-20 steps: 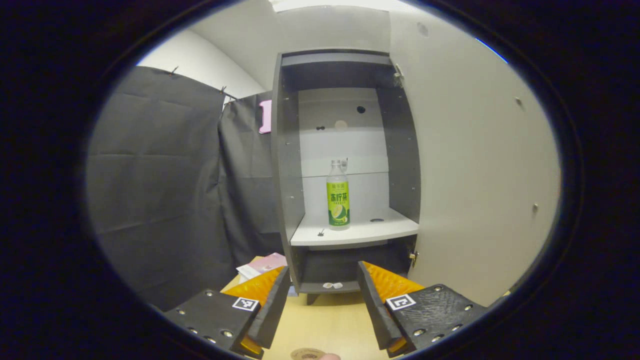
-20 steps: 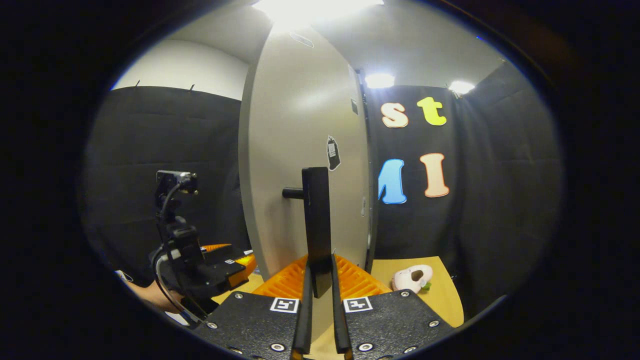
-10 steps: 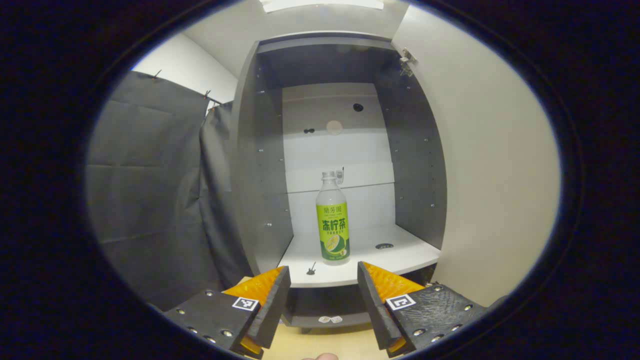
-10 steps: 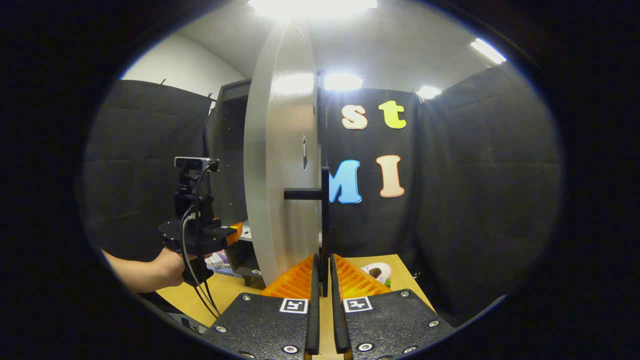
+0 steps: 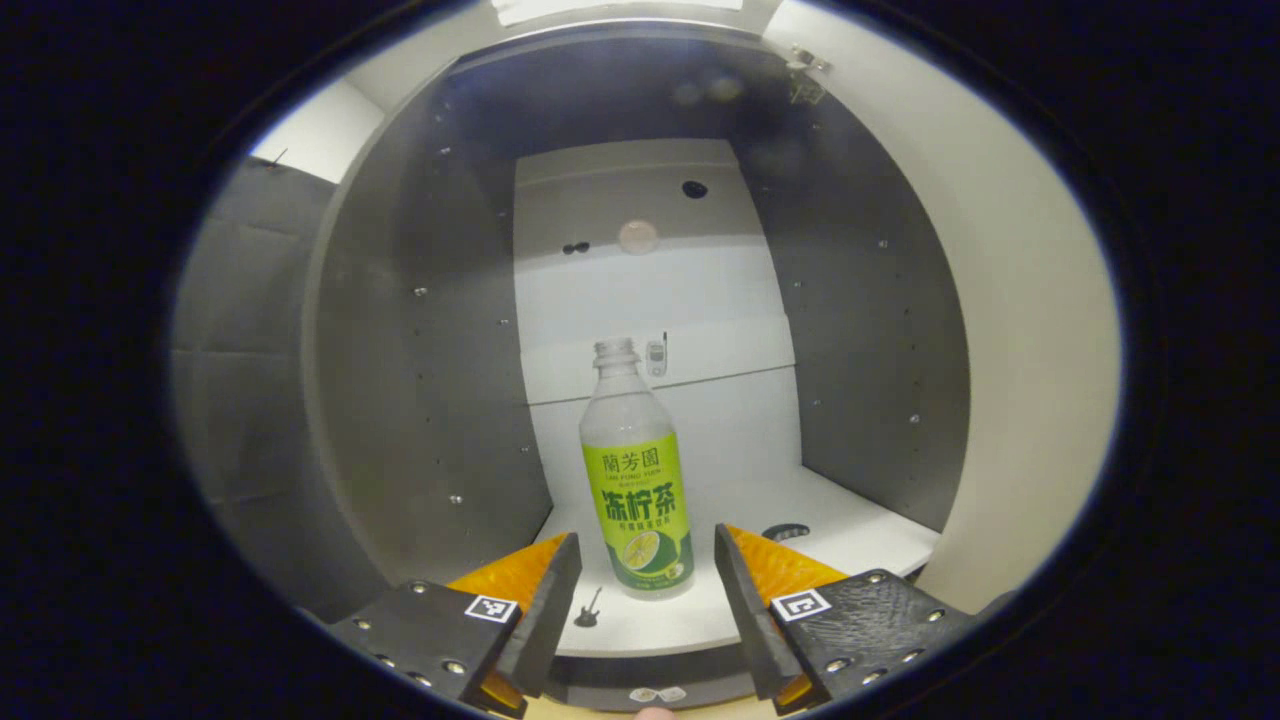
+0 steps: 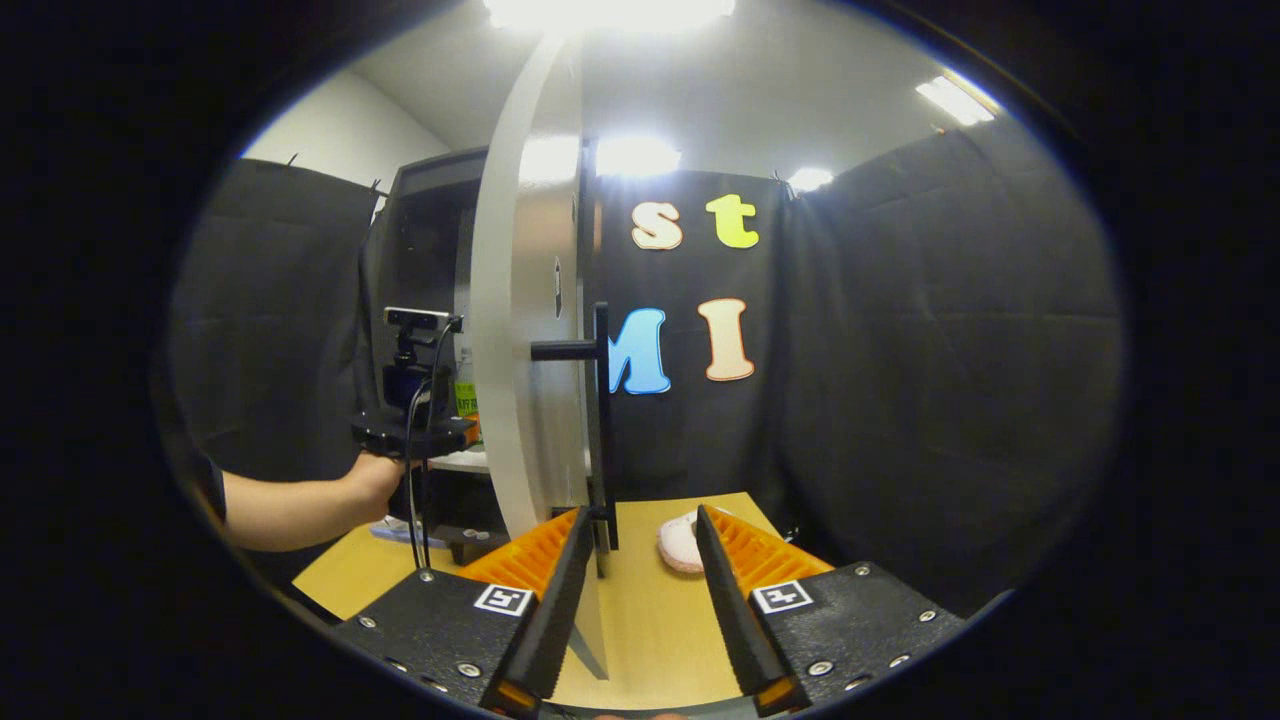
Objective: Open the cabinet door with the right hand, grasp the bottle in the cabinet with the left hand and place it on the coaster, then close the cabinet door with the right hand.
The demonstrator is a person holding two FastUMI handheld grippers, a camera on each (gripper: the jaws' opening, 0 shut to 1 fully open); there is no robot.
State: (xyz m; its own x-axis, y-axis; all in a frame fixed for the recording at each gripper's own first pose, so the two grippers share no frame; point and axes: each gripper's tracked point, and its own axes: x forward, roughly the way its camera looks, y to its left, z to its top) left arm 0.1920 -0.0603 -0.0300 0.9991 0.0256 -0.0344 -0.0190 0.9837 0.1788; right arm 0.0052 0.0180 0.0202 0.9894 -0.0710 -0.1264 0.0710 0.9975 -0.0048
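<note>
The cabinet (image 5: 420, 380) stands with its door (image 6: 520, 330) swung wide. The bottle (image 5: 636, 480) stands upright on the white shelf (image 5: 860, 535), just ahead of the left gripper (image 5: 640, 600), whose fingers are spread wide, holding nothing. The right gripper (image 6: 632, 590) is likewise open and empty, the door handle (image 6: 598, 420) just ahead of it.

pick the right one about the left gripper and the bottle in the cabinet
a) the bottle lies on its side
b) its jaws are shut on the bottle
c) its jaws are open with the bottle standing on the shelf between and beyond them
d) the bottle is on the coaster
c: in the left gripper view the left gripper has its jaws spread, and the bottle stands upright on the cabinet shelf, ungripped.
</note>
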